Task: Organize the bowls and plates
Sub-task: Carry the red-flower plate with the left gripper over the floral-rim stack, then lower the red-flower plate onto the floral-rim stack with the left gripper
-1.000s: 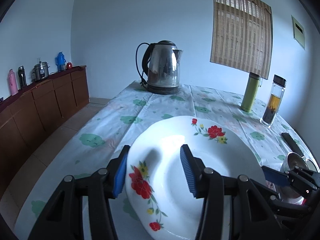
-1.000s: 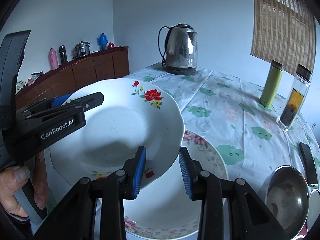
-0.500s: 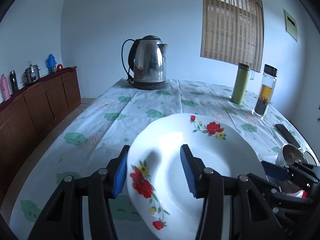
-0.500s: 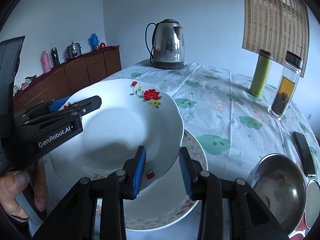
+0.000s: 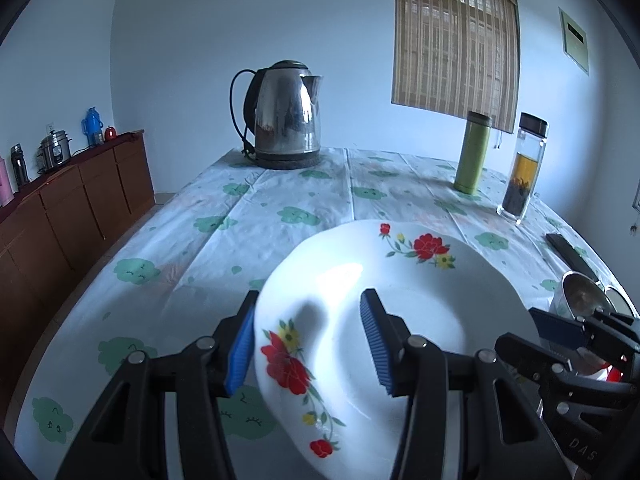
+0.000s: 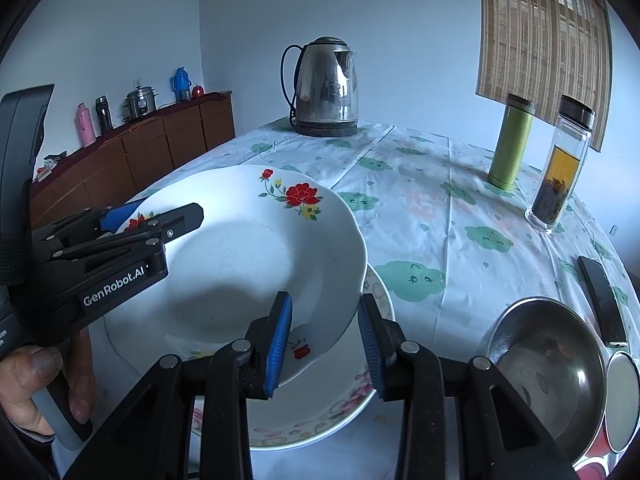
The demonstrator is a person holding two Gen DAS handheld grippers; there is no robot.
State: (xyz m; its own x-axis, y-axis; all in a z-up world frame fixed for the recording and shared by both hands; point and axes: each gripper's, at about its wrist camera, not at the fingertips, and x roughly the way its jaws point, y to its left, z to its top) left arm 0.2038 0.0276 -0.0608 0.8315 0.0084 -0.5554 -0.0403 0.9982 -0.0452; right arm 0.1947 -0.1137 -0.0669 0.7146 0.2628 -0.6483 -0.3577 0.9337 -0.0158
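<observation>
1. Plate [image 5: 400, 304] with red flowers on its rim sits tilted above the table [image 5: 248, 236], held at two sides of its rim.
2. The left gripper [image 5: 308, 340] is clamped on the plate's near left rim: one blue pad lies outside and under the rim, the other inside the dish.
3. The right gripper [image 6: 322, 340] is clamped on the plate's opposite rim in the same way, one pad inside the dish and one beneath it.
4. In the right wrist view the left gripper [image 6: 160, 220] reaches in from the left, and a hand [image 6: 44, 384] grips its handle.
5. Under the raised plate a second plate [image 6: 332, 412] with a pink flower border lies flat on the cloth; whether the two touch cannot be told.
6. To the right of it stands a metal bowl [image 6: 552, 364], with a dark flat remote-like object [image 6: 602, 304] beyond it.
7. A steel kettle [image 5: 286, 118] stands at the far end of the table.
8. A green flask [image 5: 472, 152] and a clear bottle [image 5: 524, 170] holding amber liquid stand near each other at the far right.
9. A wooden sideboard [image 5: 76, 216] runs along the left wall.
</observation>
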